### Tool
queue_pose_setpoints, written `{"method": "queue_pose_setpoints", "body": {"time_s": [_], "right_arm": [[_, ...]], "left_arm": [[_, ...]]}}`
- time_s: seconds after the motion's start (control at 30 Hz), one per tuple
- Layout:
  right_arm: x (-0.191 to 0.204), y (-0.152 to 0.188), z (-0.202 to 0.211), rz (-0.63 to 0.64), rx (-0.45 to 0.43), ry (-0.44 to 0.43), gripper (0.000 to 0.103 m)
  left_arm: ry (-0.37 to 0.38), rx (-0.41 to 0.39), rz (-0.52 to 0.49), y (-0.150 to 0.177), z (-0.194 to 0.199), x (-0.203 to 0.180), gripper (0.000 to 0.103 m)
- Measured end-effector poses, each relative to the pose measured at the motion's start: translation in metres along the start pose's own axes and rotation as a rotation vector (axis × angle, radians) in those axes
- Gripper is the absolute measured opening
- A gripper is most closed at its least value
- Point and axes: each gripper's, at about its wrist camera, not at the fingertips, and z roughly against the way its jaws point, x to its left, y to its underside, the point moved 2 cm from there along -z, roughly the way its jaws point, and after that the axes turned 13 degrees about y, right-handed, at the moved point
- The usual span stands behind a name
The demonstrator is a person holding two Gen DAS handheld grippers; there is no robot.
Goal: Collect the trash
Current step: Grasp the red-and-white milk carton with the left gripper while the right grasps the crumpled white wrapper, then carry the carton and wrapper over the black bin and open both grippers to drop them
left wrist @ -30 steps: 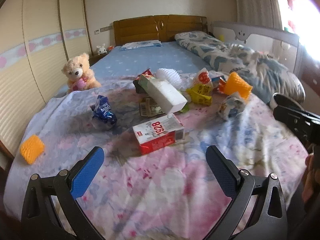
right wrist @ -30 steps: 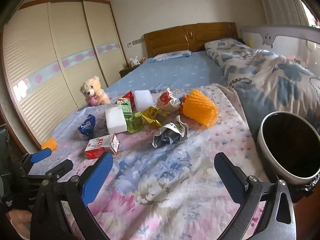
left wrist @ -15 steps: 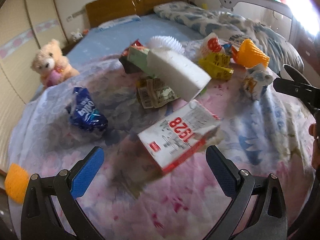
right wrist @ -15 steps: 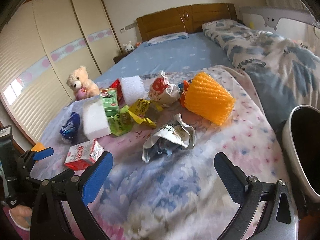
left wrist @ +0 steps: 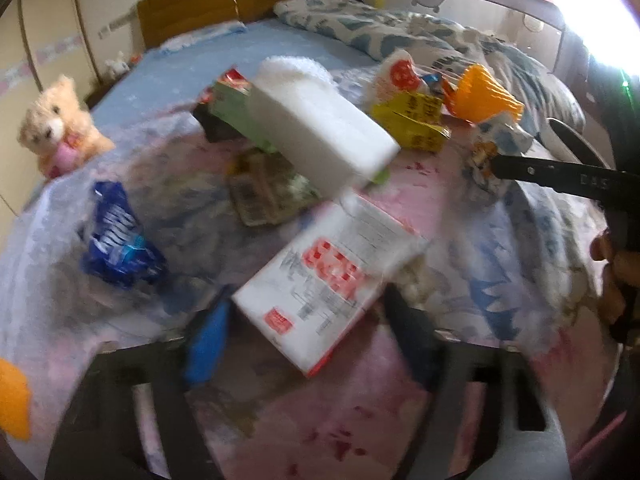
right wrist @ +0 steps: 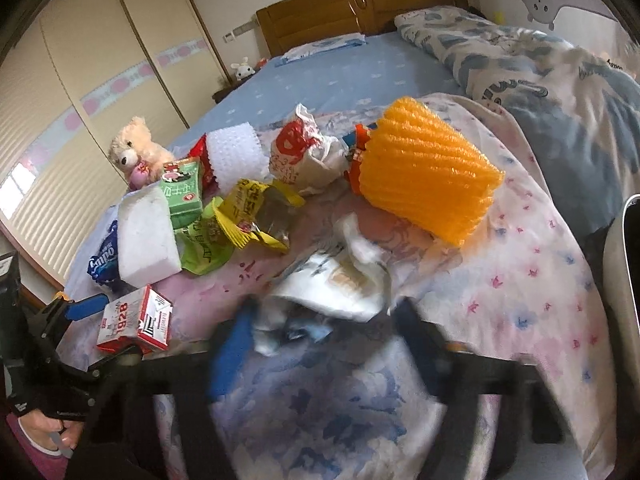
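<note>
A red and white milk carton [left wrist: 328, 276] lies on the flowered bedspread [left wrist: 360, 420]. My left gripper [left wrist: 310, 344] straddles its near end, and the jaws are closing, blurred, with a thin gap still at the blue pad. The right wrist view shows the same carton [right wrist: 136, 320] between the left gripper's fingers [right wrist: 86, 306]. A crumpled white and blue wrapper [right wrist: 332, 288] sits between the fingers of my right gripper [right wrist: 324, 350]. Those jaws are closing too, and I see no firm pinch on the wrapper.
More trash lies behind: a white foam block [left wrist: 324, 136], a blue wrapper [left wrist: 116, 240], yellow wrappers [right wrist: 256, 212], an orange foam net [right wrist: 424, 176] and a white bag [right wrist: 304, 152]. A teddy bear [left wrist: 56, 128] sits at the left. A bin's rim [right wrist: 628, 264] shows at the right edge.
Both grippers have come down and forward onto the trash. Their jaws have narrowed from wide open, the left around the milk carton and the right around the crumpled wrapper.
</note>
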Motion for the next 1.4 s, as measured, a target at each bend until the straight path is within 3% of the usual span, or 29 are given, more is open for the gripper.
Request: {"method": "queue_pose_setpoints", "body": {"time_s": [0.07, 0.1, 0.2, 0.43, 0.8, 1.4], "right_arm": [[0.001, 0.001, 0.002, 0.003, -0.008, -0.007, 0.036], [0.001, 0.002, 0.003, 0.006, -0.009, -0.01, 0.024], [0.001, 0.005, 0.009, 0.006, -0.01, -0.03, 0.021], [-0.014, 0.02, 0.037, -0.003, -0.034, -0.05, 0.019], [-0.056, 0.038, 0.079, -0.067, -0.076, -0.043, 0.017], [-0.14, 0.048, 0.129, -0.197, -0.168, 0.021, 0.015]], "left_arm": [[0.014, -0.013, 0.005, 0.0, 0.003, -0.003, 0.062], [0.027, -0.018, 0.011, 0.001, 0.006, -0.006, 0.06], [0.041, -0.037, 0.019, 0.006, 0.014, -0.018, 0.058], [0.058, -0.061, 0.037, 0.014, 0.02, -0.055, 0.057], [0.115, -0.08, 0.05, -0.001, 0.012, -0.109, 0.057], [0.185, -0.068, -0.066, -0.046, -0.015, -0.198, 0.056]]}}
